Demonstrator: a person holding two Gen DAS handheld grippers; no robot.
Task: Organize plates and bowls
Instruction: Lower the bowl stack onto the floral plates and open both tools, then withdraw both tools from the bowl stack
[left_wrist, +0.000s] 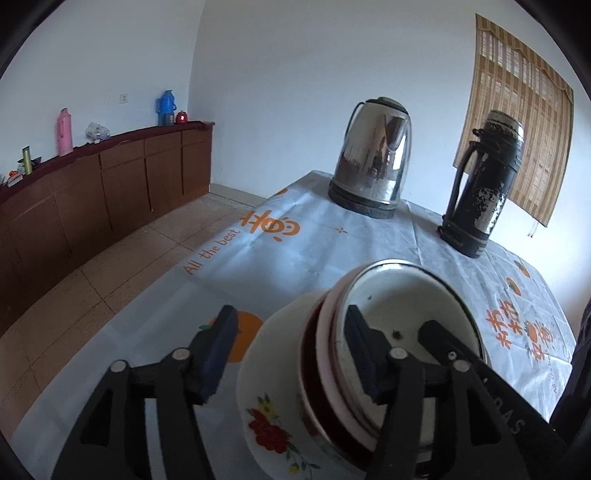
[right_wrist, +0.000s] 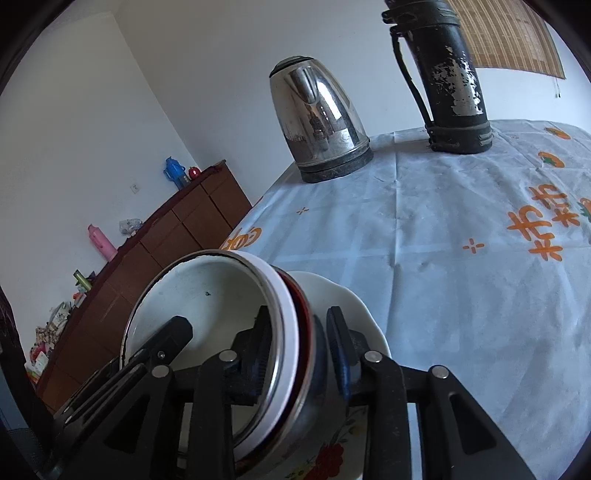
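A stack of nested bowls (left_wrist: 332, 362) is held tilted above the table: a white enamel bowl (left_wrist: 402, 310) on top, red-rimmed bowls under it, and a white flowered bowl (left_wrist: 273, 406) at the bottom. My left gripper (left_wrist: 291, 350) straddles the stack's rim, jaws wide, one finger inside the top bowl, one outside and apart from the stack. My right gripper (right_wrist: 301, 350) is shut on the opposite rim of the stack (right_wrist: 291, 332), one finger inside the enamel bowl (right_wrist: 207, 306), one outside.
A steel kettle (left_wrist: 373, 158) and a worn black thermos (left_wrist: 480, 184) stand at the far end of the table with its white, orange-printed cloth (left_wrist: 288, 251). A brown sideboard (left_wrist: 92, 184) with flasks runs along the left wall. Tiled floor lies between.
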